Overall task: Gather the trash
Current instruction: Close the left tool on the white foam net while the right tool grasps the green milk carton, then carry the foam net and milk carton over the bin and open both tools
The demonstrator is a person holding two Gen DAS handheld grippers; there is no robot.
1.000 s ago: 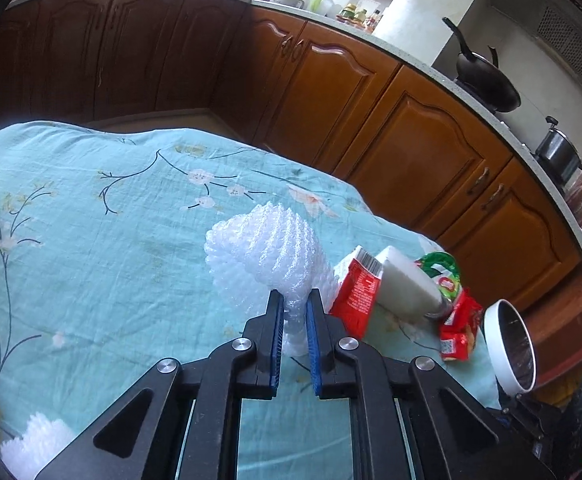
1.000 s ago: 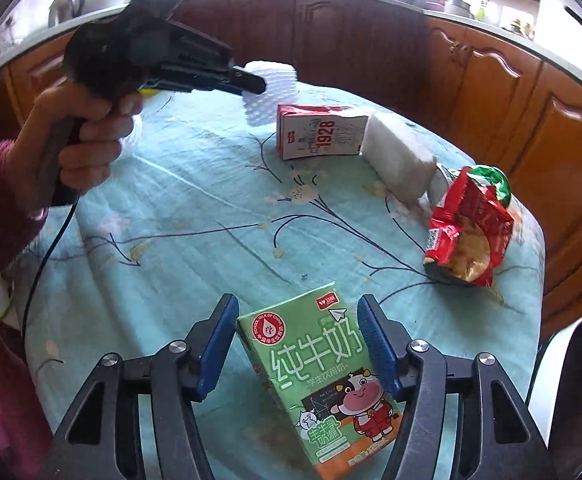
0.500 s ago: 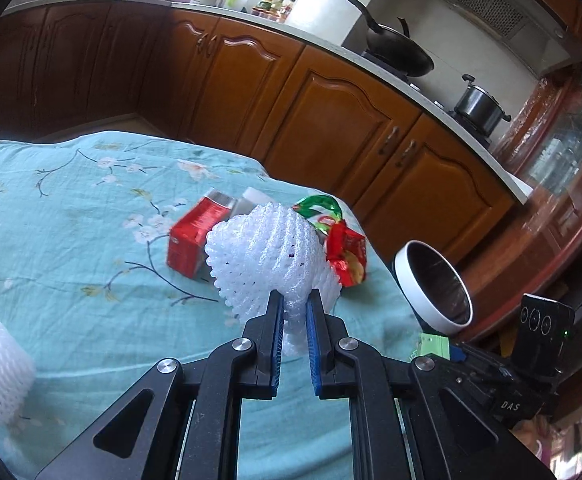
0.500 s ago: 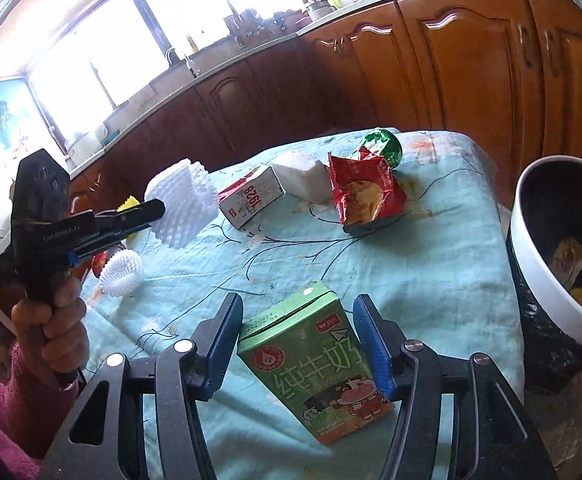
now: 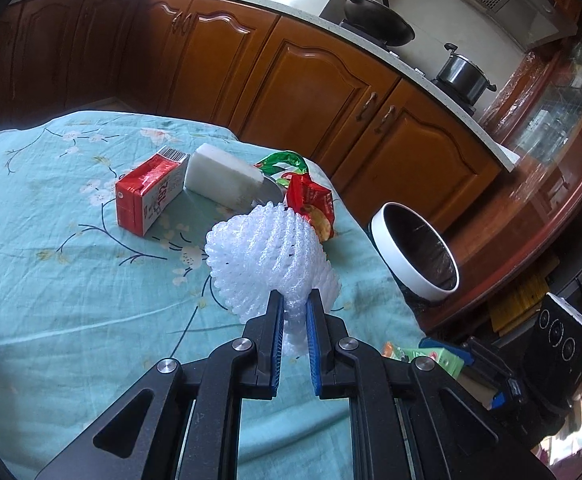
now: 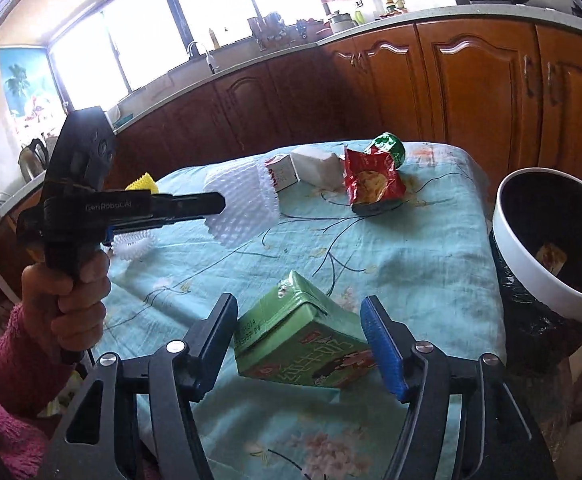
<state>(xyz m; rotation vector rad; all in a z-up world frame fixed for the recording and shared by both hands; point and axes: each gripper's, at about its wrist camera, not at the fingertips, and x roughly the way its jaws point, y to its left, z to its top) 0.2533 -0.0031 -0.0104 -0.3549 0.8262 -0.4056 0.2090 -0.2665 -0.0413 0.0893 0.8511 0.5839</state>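
Note:
My left gripper (image 5: pixel 294 312) is shut on a white foam fruit net (image 5: pixel 267 260) and holds it above the teal tablecloth (image 5: pixel 71 280); it also shows in the right wrist view (image 6: pixel 243 204). My right gripper (image 6: pixel 299 334) is shut on a green milk carton (image 6: pixel 303 344), lifted and tilted near the table's front edge. The white-rimmed trash bin (image 6: pixel 551 248), lined in black, stands off the table's right edge and also shows in the left wrist view (image 5: pixel 415 256). A red carton (image 5: pixel 147 196), a white foam block (image 5: pixel 223 176) and a red snack bag (image 5: pixel 311 204) lie on the table.
Another white foam net (image 6: pixel 133 242) and a yellow one (image 6: pixel 143 184) lie behind the left gripper. A green wrapper (image 6: pixel 389 148) lies by the snack bag. Wooden cabinets (image 5: pixel 311 92) ring the table. A black device (image 5: pixel 559 344) sits low right.
My left gripper has carried the foam net rightward, closer to the bin. My right gripper has lifted and tilted the green carton, with the bin closer on its right.

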